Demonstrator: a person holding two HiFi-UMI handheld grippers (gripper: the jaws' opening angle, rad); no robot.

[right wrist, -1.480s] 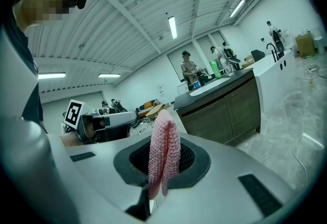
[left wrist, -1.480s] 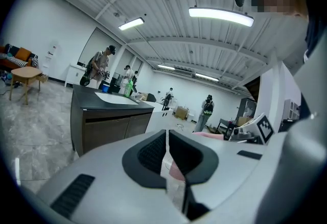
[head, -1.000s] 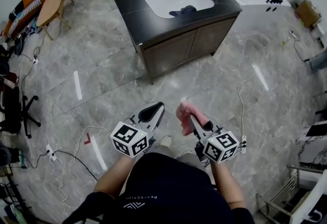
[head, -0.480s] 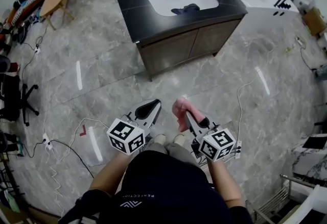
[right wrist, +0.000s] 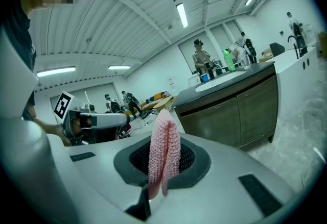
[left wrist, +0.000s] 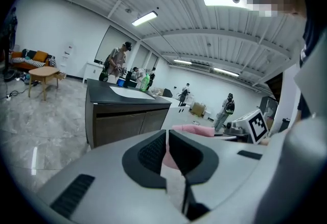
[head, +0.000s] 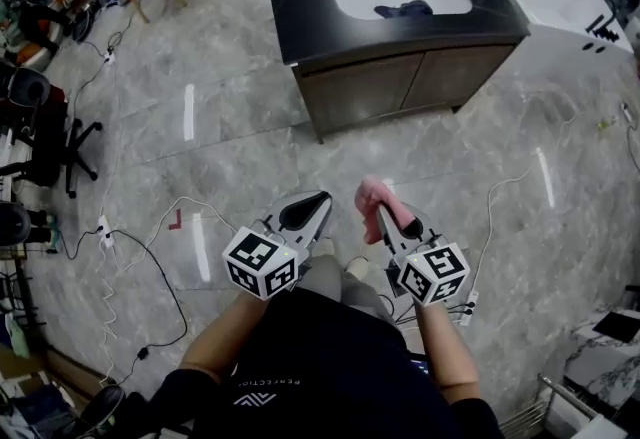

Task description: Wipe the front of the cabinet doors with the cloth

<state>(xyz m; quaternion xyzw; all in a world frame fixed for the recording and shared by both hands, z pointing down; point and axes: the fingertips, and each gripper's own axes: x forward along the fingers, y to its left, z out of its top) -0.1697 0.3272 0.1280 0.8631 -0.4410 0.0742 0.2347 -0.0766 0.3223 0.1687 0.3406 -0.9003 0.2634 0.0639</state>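
Repositioning: doors (head: 400, 87) have slid ahead-right of both grippers, still well apart; right gripper (head: 380, 214) stays clamped on cloth (head: 372, 197), left gripper (head: 308, 210) pinched closed and empty, so no wiping yet.

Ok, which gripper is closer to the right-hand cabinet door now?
Right. The right gripper, holding the pink cloth, stands well back from the right-hand cabinet door and somewhat to its left; the left gripper is beside it, further left.
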